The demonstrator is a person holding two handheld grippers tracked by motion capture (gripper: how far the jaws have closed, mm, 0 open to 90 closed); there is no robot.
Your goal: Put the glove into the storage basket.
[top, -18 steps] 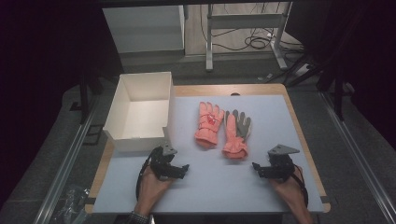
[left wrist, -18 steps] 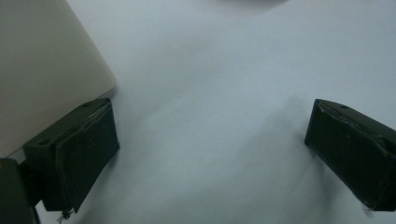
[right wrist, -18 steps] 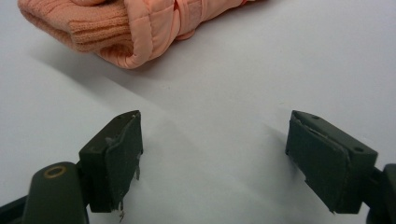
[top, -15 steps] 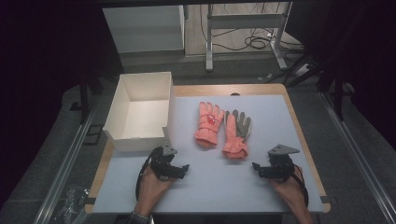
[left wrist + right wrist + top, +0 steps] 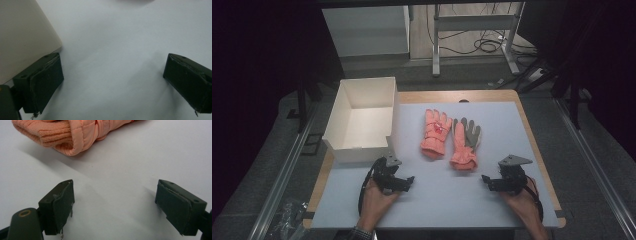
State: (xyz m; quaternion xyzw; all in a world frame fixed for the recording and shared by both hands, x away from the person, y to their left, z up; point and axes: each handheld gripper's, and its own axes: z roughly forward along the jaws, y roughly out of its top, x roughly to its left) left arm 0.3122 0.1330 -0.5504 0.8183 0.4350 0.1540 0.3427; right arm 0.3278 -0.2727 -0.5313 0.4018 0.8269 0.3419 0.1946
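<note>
**Both grippers wide open and empty, near the pair of gloves**

High view: two salmon-pink gloves lie side by side in the middle of the pale tabletop (image 5: 512, 210), fingers pointing far, cuffs near. The left glove (image 5: 435, 133) shows its pink back; the right glove (image 5: 464, 145) shows a grey palm. They lie just beside each other, seeming to touch along their inner edges. An open white cardboard box (image 5: 362, 120) sits at the far left of the table. The left gripper (image 5: 408, 181) rests low over the table, just near of the box's near corner and to the near left of the gloves. The right gripper (image 5: 486, 179) sits to the near right of the gloves, close to the right glove's cuff. Each is held by a hand from the near edge.

Left gripper view: the jaws stand far apart with bare table between them; the white box wall (image 5: 22, 37) rises beside one jaw.

Right gripper view: the jaws are spread wide over bare table, holding nothing; the knitted cuff of the right glove (image 5: 57, 133) lies just beyond them, apart from both.
</note>
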